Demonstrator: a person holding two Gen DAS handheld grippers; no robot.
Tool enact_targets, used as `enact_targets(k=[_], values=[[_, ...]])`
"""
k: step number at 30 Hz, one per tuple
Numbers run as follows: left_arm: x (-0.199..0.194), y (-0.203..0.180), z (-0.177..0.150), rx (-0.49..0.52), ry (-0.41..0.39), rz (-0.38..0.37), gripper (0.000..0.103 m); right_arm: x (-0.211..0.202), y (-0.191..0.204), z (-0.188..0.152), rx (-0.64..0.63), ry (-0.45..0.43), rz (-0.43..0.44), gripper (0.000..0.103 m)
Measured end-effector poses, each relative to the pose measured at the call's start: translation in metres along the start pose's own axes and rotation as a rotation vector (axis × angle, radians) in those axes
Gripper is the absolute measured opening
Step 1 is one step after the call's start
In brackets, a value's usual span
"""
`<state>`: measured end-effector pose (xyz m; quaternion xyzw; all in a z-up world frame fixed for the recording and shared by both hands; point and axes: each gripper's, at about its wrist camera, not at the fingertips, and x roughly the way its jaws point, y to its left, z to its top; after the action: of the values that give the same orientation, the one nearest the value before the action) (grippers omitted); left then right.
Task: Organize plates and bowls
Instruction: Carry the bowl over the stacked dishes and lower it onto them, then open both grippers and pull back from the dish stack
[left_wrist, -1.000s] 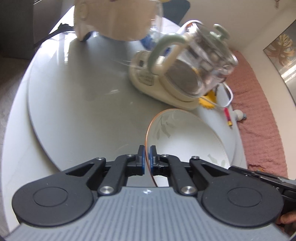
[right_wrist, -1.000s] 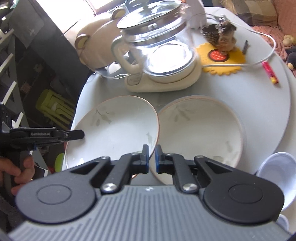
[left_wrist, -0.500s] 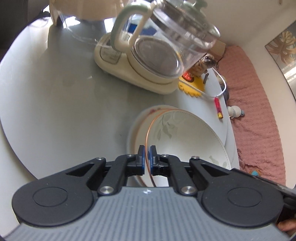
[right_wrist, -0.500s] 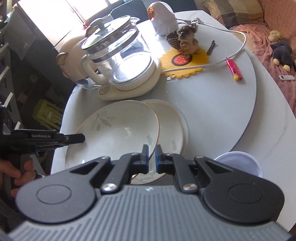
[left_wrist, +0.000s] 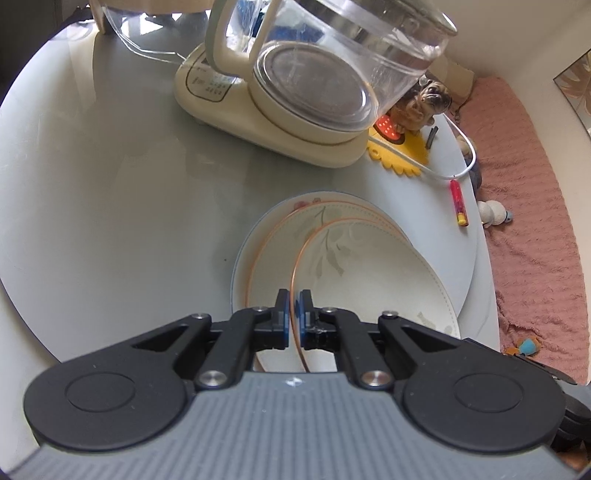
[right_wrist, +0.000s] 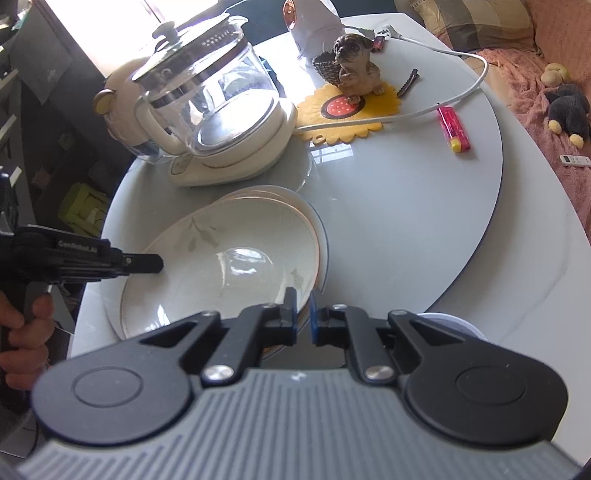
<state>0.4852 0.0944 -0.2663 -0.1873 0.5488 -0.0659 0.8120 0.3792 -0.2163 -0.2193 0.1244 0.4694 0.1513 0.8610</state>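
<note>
A white plate (left_wrist: 369, 280) with a leaf print and an orange rim is held by both grippers. My left gripper (left_wrist: 294, 310) is shut on its near rim. In the right wrist view the same plate (right_wrist: 229, 266) has my right gripper (right_wrist: 303, 310) shut on its right rim, and the left gripper (right_wrist: 160, 263) pinches the opposite rim. The plate hangs just over a stack of similar plates (right_wrist: 295, 206), offset toward the left; I cannot tell whether it touches them. The lower plate (left_wrist: 280, 236) shows beyond the held one.
A glass kettle (right_wrist: 214, 110) on a cream base stands right behind the plates. A yellow sunflower mat (right_wrist: 347, 110) with a dog figurine (right_wrist: 354, 62), a white cable and a red lighter (right_wrist: 452, 127) lie on the round grey turntable (right_wrist: 406, 206). A white bowl (right_wrist: 450, 325) sits under my right gripper.
Both grippers have carried the leaf-print plate sideways and slightly down, from beside the other plate to over it. Both grips have stayed shut.
</note>
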Motion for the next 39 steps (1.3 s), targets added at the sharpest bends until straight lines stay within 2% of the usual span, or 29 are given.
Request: enact_targets(k=[11, 14, 17, 19, 25, 28, 34, 39], values=[[0.013, -0.001, 0.011, -0.035, 0.04, 0.042, 0.006, 0.006, -0.01, 0.0, 0.018, -0.029, 0.048, 0.01], [0.013, 0.0, 0.013, -0.038, 0.045, 0.059, 0.006, 0.011, -0.002, 0.0, -0.044, -0.016, 0.016, 0.009], [0.012, 0.002, 0.015, -0.057, 0.041, 0.058, 0.006, 0.01, 0.006, 0.002, -0.079, -0.038, 0.05, 0.007], [0.012, -0.001, 0.016, -0.05, 0.042, 0.067, 0.006, 0.012, 0.014, 0.003, -0.128, -0.047, 0.014, 0.007], [0.012, -0.004, 0.014, -0.014, 0.06, 0.118, 0.006, 0.026, 0.02, 0.003, -0.152, -0.018, 0.009, 0.007], [0.004, -0.002, 0.013, -0.035, 0.034, 0.065, 0.006, 0.033, 0.021, 0.0, -0.164, 0.006, -0.003, 0.007], [-0.015, -0.014, 0.009, -0.003, -0.02, 0.084, 0.006, 0.038, 0.023, -0.01, -0.177, 0.019, 0.005, 0.006], [-0.043, -0.027, -0.006, 0.026, -0.1, 0.102, 0.006, 0.023, 0.035, -0.012, -0.191, -0.013, 0.015, 0.007]])
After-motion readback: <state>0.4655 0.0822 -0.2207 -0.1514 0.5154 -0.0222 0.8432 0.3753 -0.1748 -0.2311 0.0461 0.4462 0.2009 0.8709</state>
